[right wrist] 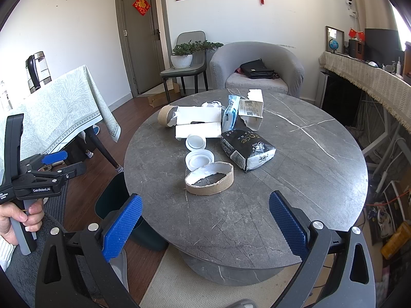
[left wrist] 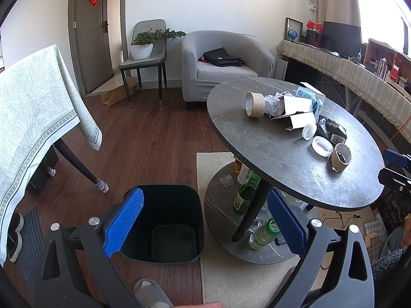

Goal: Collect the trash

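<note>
Left wrist view: the left gripper [left wrist: 205, 225] hangs over the floor with its blue fingers [left wrist: 123, 225] spread wide and nothing between them; the dark bin [left wrist: 164, 223] stands on the wood floor directly ahead, between the fingers, and nothing shows inside it; the round grey surface [left wrist: 282, 159] lies at 1 o'clock; the trash sits on its far half: a cardboard tube [left wrist: 254, 104] at the left, crumpled paper [left wrist: 272, 102] and a torn white box [left wrist: 298, 114] beside it, two white lids [left wrist: 322, 146] nearer, a second tube [left wrist: 340, 157] nearest the edge; green bottles [left wrist: 245, 195] stand on the lower shelf under the surface; part of the right gripper [left wrist: 395, 172] shows at 3 o'clock, beyond the surface rim.

Right wrist view: the right gripper [right wrist: 205, 225] is held above the near edge of the surface [right wrist: 295, 179], fingers [right wrist: 287, 225] wide apart and empty; a flattened cardboard ring [right wrist: 209, 178] lies straight ahead at 12 o'clock; the lids [right wrist: 199, 157] lie just behind it; a black-and-white packet [right wrist: 246, 150] lies at 1 o'clock; the white box [right wrist: 197, 123] and the tube [right wrist: 167, 115] lie farther back, with a torn carton [right wrist: 251, 109] to their right; the bin [right wrist: 113, 200] is partly hidden under the surface rim at 9 o'clock; a hand [right wrist: 20, 218] holds the left gripper [right wrist: 64, 164] at 9 o'clock, its fingers parted.
</note>
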Tool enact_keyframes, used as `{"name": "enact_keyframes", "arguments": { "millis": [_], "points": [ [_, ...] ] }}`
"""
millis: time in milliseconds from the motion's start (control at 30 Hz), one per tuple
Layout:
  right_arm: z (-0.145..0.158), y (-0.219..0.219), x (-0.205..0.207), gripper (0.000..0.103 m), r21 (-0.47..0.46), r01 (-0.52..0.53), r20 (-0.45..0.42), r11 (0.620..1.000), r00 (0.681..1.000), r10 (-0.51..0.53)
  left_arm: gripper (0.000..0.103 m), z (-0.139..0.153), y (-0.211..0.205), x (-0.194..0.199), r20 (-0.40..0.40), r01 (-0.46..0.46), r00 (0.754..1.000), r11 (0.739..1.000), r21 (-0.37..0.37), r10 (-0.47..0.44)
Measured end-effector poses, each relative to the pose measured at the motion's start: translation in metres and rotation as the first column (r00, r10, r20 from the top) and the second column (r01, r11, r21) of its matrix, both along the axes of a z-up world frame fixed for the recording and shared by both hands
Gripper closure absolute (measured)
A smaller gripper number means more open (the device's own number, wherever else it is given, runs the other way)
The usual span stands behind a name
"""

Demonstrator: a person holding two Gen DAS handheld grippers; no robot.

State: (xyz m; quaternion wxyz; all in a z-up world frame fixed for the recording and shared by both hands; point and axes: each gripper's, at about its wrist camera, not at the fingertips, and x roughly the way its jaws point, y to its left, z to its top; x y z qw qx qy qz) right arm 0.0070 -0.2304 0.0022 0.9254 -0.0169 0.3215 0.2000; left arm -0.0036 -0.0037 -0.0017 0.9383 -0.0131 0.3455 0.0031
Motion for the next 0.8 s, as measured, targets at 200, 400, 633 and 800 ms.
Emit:
{"name": "enact_keyframes", "arguments": {
  "millis": [200,400,633,800],
  "points": [
    [0.000,-0.001,0.000,0.003,0.003,0.001,0.001,1.000,1.000,-0.001,0.004,0.000,-0.001,0.001,0.004,0.004,1.000,1.000,-0.002,-0.004],
    [0.003,-0.010,0.002,0.003,-0.004,0.008,-0.020,1.000,1.000,-0.008,0.004,0.006,-0.010,0.003,0.037,0.048,0.998,0.999,-0.026,-0.047],
    [0.010,-0.018,0.005,0.004,-0.006,0.015,-0.026,1.000,1.000,-0.015,0.019,0.018,-0.030,0.006,0.056,0.137,0.989,0.990,-0.031,-0.135],
    [0.017,-0.025,0.010,0.008,-0.017,0.014,-0.028,1.000,1.000,-0.014,0.021,0.020,-0.049,0.009,0.059,0.227,0.973,0.972,-0.056,-0.224]
  ]
}}
